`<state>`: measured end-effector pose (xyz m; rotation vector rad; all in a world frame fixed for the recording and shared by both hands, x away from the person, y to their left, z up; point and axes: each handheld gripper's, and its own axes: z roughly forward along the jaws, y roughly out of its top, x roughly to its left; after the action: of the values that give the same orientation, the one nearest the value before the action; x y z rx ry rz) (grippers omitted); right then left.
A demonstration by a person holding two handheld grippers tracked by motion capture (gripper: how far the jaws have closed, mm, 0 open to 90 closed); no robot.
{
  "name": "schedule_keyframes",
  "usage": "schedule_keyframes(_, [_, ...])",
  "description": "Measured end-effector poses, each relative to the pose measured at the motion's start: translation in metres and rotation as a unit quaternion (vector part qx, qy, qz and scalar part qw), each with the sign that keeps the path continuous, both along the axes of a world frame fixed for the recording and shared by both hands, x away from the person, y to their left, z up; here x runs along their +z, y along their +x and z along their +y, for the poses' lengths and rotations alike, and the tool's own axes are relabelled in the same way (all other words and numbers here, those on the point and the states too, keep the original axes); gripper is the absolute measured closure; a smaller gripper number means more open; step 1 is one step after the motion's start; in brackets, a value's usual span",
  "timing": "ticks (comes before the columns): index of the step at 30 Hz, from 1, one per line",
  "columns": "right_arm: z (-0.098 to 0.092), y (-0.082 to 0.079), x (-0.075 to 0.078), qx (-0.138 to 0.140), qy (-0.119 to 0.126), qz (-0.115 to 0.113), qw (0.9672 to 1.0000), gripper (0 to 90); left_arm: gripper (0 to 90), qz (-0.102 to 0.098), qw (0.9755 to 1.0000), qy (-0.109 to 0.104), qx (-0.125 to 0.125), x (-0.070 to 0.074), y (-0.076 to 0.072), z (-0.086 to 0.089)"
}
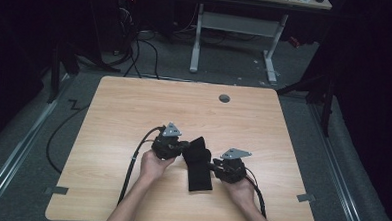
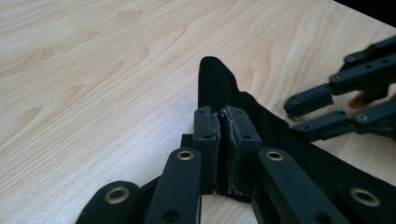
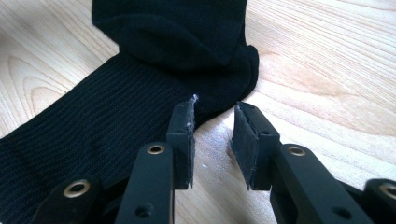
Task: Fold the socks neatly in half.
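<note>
Nearest the table's front edge, a black sock (image 1: 199, 165) lies right of centre on the wooden table (image 1: 134, 113), its upper part folded over, and it looks light, limp and ribbed, likely to sag and slide unless pinched through both layers at a fold or edge. The right gripper (image 3: 213, 140) stands released, jaws parted over bare wood just beside the sock's edge. Slightly farther in, the left gripper (image 2: 223, 149) is clenched on the sock's folded upper part.
</note>
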<state>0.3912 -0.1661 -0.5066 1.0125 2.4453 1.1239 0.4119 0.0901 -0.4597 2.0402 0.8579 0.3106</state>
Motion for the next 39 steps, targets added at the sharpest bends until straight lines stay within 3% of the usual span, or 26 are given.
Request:
schedule_keyframes(7, [0.000,0.000,0.000,0.000,0.000,0.000,1.0000,68.9,83.9,-0.008,0.9995,0.001,-0.029,0.002,-0.014,-0.003])
schedule_keyframes(13, [0.000,0.000,0.000,0.000,0.000,0.000,1.0000,69.0,83.9,-0.004,0.9983,0.006,-0.059,-0.008,-0.028,-0.009])
schedule_keyframes(17, [0.000,0.000,0.000,-0.001,0.002,0.002,1.0000,68.9,83.9,0.002,0.9969,0.032,-0.072,-0.018,-0.033,-0.017])
schedule_keyframes(21, [-0.001,-0.002,0.001,-0.002,0.004,0.005,1.0000,68.6,84.0,0.010,0.9966,0.041,-0.071,-0.026,-0.032,-0.020])
schedule_keyframes(26, [-0.006,-0.011,0.013,0.009,0.018,-0.014,0.9997,68.5,84.1,0.012,0.9969,0.045,-0.063,-0.029,-0.028,-0.020])
schedule_keyframes(30, [-0.006,-0.021,0.018,0.028,0.014,-0.021,0.9993,68.5,84.2,0.012,0.9973,0.050,-0.054,-0.029,-0.023,-0.018])
schedule_keyframes(35, [0.002,-0.028,0.012,0.053,-0.003,-0.016,0.9985,68.3,84.2,0.009,0.9977,0.054,-0.041,-0.027,-0.014,-0.013])
schedule_keyframes(39, [0.010,-0.028,0.002,0.053,-0.017,-0.010,0.9984,67.8,84.3,0.003,0.9984,0.046,-0.032,-0.022,-0.011,-0.009])
